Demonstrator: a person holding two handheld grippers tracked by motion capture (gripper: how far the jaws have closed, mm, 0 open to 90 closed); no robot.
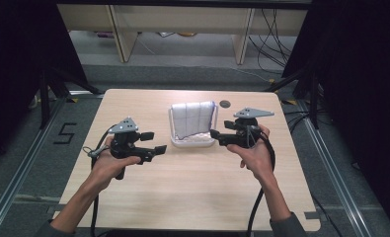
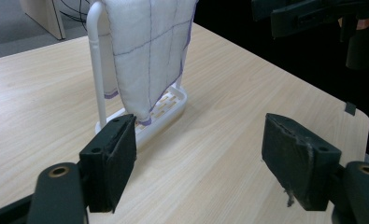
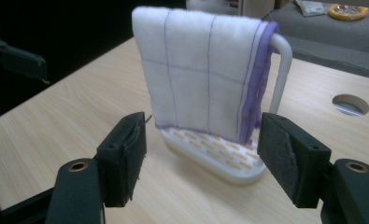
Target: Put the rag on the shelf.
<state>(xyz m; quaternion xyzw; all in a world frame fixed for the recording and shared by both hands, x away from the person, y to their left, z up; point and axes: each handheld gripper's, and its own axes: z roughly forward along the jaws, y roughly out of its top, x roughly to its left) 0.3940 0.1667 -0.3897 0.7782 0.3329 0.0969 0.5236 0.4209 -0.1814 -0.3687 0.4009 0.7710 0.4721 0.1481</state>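
White quilted cloth with thin dark grid lines and a purple hem (image 3: 203, 74): draped over the top bar of a white plastic rack with a slotted base (image 3: 219, 156), standing at the middle of the far half of the pale wood-grain table (image 1: 192, 187). The cloth hangs nearly to the slotted base; we see the purple edge bunched along the side next to the rack's upright.

Left gripper, black, two-jawed (image 1: 154, 143): held just left of the rack, jaws well apart, nothing between them. In the left gripper view its jaws point at the lower corner of the cloth.

Right gripper, black, two-jawed (image 1: 216, 134): held just right of the rack, close to its base, jaws likewise spread and empty. In the right gripper view the cloth sits framed between them, a little beyond the pads.

Step in hand, as we judge it: closing in to take the cloth off the rack. We would advise:
- pinch cloth alone, each gripper on a lower corner or side edge, clear of the white upright;
- close fully on both layers before pulling, since the quilting is thick and could slip;
- lift upward over the bar rather than dragging sideways, as the light rack may tip or slide;
- keep both grippers level so the cloth comes off evenly.

Round cable hole (image 1: 225, 103): behind the rack, out of the working path.
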